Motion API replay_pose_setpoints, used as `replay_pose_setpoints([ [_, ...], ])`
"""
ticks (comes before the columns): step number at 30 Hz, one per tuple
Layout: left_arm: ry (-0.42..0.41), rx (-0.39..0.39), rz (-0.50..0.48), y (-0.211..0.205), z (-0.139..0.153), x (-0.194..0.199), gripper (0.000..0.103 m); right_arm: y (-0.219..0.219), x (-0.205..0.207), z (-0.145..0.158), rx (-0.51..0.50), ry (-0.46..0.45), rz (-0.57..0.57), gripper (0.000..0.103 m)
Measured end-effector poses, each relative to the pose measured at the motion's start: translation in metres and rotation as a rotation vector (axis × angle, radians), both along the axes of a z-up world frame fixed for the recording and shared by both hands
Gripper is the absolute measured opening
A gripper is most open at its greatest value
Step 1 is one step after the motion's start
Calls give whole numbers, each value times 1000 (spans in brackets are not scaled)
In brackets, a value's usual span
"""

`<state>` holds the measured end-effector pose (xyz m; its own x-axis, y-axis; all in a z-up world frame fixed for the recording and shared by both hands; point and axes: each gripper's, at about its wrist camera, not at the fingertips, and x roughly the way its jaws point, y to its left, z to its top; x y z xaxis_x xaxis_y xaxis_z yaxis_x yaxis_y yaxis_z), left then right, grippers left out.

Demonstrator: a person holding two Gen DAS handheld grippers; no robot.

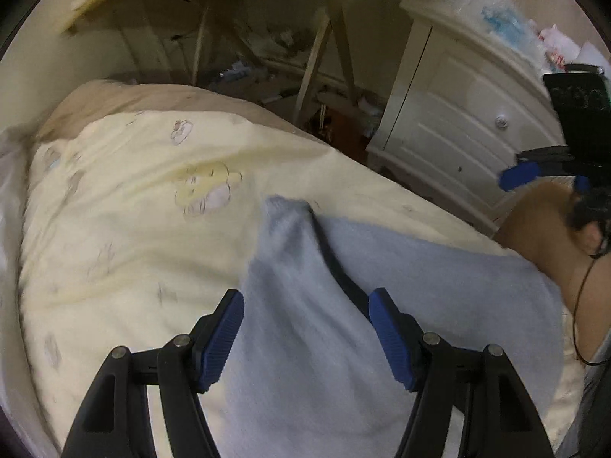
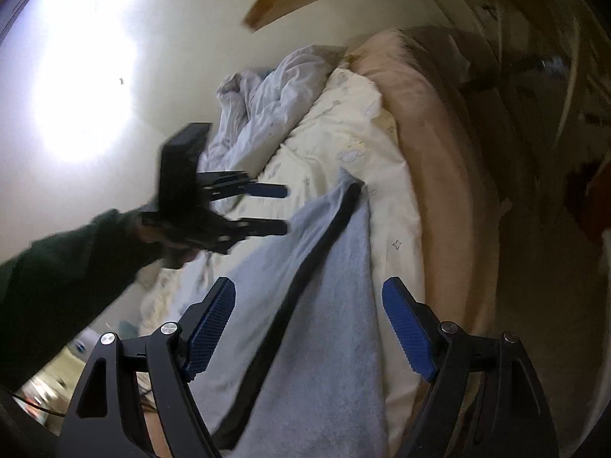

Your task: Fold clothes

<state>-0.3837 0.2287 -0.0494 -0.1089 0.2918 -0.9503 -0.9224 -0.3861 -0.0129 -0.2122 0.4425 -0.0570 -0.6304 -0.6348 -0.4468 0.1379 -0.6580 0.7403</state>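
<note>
A light blue fleecy garment (image 1: 420, 267) with a dark band (image 1: 332, 259) along one fold lies spread on the cream printed sheet (image 1: 133, 210). My left gripper (image 1: 305, 294) hovers over it pointing steeply down, open, the cloth below its fingers and not pinched. In the right wrist view the same garment (image 2: 336, 305) runs away from my right gripper (image 2: 308, 282), which is open just above it, pads clear of the cloth. The left gripper (image 2: 285, 209) shows there with fingers apart and empty, held by a dark green sleeve (image 2: 57, 267). The right gripper (image 1: 546, 179) appears at the far right.
A crumpled pale duvet (image 2: 259, 103) is heaped at the far side of the bed. The beige mattress edge (image 2: 439, 133) curves along the near side. A white drawer cabinet (image 1: 450, 114) stands beside the bed, with wooden frames and floor clutter (image 1: 267, 57) behind.
</note>
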Motion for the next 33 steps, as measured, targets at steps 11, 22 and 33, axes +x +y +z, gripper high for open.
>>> replay_pose_setpoints([
  [11,-133,-106,-141,46,-44,-24,52,7,-10,-7,-62,-38,-26,83],
  [22,87,-132,-174,39,-16,2,10,7,-10,-11,-98,-56,-20,83],
  [33,161,-50,-51,25,10,11,16,-29,-72,-25,113,-86,173,83],
])
